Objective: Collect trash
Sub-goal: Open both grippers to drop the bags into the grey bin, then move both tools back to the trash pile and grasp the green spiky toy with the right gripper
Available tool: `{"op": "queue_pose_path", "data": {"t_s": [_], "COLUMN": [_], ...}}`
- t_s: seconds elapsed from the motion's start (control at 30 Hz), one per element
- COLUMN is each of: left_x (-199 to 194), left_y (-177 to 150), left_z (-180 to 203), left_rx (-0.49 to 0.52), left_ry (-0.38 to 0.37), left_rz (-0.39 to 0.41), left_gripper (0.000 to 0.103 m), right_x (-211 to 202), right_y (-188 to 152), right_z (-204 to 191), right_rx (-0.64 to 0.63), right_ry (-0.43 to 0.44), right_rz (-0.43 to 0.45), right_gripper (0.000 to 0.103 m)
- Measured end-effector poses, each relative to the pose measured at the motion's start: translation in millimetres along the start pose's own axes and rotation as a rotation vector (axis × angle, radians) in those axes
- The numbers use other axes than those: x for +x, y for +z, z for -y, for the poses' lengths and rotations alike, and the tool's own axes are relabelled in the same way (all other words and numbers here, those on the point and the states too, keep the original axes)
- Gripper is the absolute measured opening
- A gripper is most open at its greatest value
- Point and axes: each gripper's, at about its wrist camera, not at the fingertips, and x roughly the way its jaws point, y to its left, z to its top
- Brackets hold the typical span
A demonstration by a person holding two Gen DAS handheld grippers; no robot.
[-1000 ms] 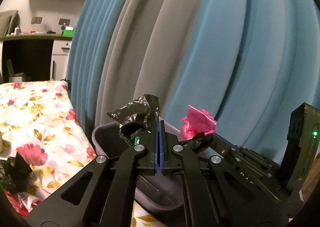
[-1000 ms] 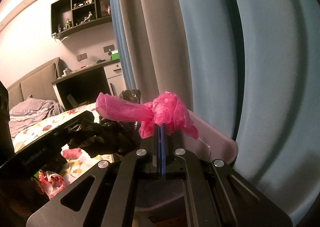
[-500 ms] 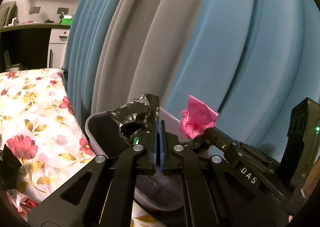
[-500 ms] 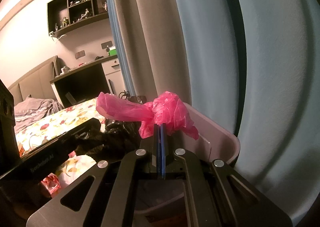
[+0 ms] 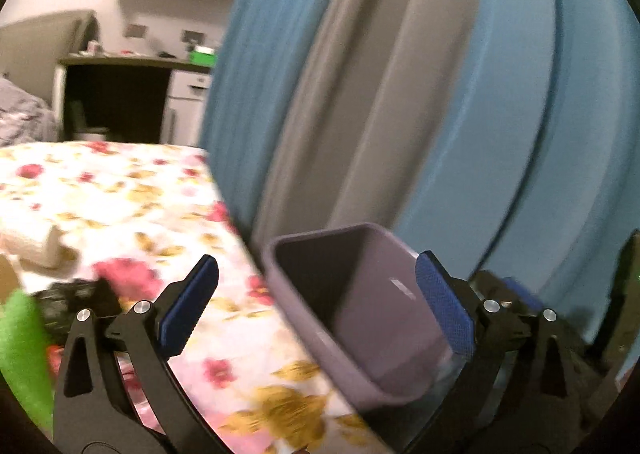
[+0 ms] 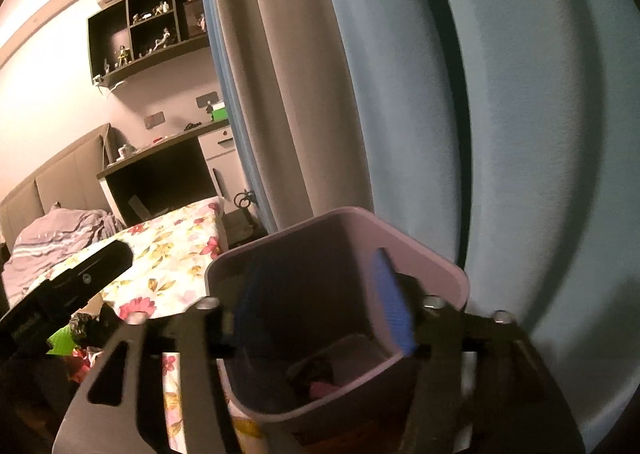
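1. the left gripper is shown with its jaws spread wide and nothing held between them; its blue pads frame the mouth of the bin.
2. the right gripper is likewise seen wide apart and empty, poised directly above the bin opening.
3. the lilac bin is seen standing beside the bed, against the blue and grey curtain.
4. at the bottom of the bin, a pink scrap and a dark scrap are visible in the right wrist view; these pieces are judged to be collected.
5. on the floral bedspread, further litter is seen: a dark crumpled piece, a green item and a pale roll-like object, all blurred.
6. the task is therefore judged partly done; the litter on the bed remains to be gathered and dropped into the bin.
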Motion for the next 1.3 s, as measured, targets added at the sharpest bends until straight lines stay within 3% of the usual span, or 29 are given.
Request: {"op": "queue_pose_path", "data": {"t_s": [0.07,0.27,0.5,0.9,1.3], "left_x": [-10.8,-50.8,-106.7,-191.1,-237.2], "left_y": [-3.5,-14.7,-27.4,-55.5,-70.3], "left_z": [-3.3,-16.5,-41.9,-109.2,-165.5], "left_rx": [0.012,0.012,0.007,-0.009,-0.115], "left_ry": [0.040,0.103,0.226,0.460,0.571], "left_rz": [0.007,0.023,0.076,0.113,0.146], "left_gripper": [0.097,0.097,0.097,0.097,0.097], "right_x": [-8.5,-29.7,-52.9,-72.7,-74.5], "right_y": [-2.1,-6.9,-19.5,-50.9,-82.5], "right_z": [-3.5,-19.9,-45.5,-108.5,-177.7], "right_rx": [0.000,-0.034,-0.086,-0.138,-0.248], "right_ry": [-0.008,-0.022,0.003,0.144,0.260], "right_rz": [0.015,0.049,0.070,0.033,-0.025], "right_gripper": [0.074,0.083,0.084,0.083,0.083]}}
